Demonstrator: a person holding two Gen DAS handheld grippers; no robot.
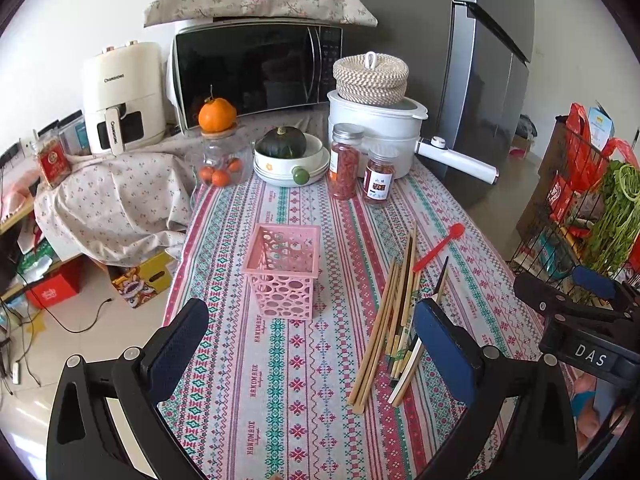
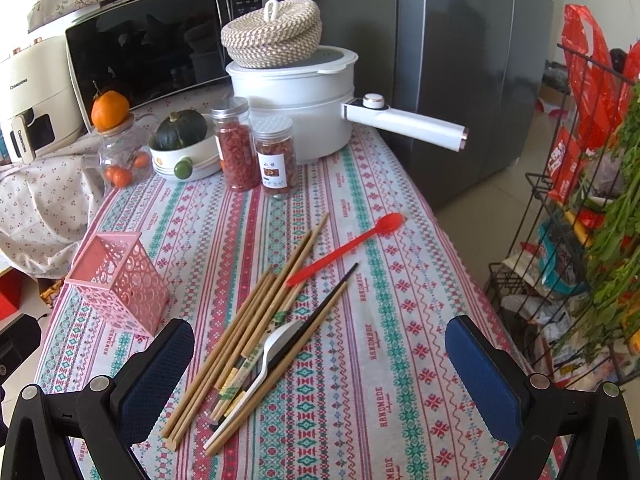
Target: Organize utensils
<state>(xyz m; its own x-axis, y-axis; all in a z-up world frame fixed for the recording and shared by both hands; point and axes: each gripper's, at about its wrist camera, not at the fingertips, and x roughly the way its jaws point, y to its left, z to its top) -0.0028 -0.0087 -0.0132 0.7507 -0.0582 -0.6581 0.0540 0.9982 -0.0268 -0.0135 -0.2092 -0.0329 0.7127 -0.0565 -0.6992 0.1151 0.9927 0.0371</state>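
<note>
Pink holder (image 1: pixel 282 270) stands empty on the bench (image 1: pixel 320 400); chopsticks (image 2: pixel 240 336), white spoon (image 2: pixel 276 344) and red spoon (image 2: pixel 344 248) lie loose beside it, nothing sorted yet, left claw (image 1: pixel 308 344) and right claw (image 2: pixel 320 364) both released

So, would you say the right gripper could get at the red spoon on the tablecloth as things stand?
Probably yes. The right gripper is open and empty, and the red spoon lies flat ahead of it, its handle end touching the chopsticks, its bowl clear. Nothing stands between them.
</note>
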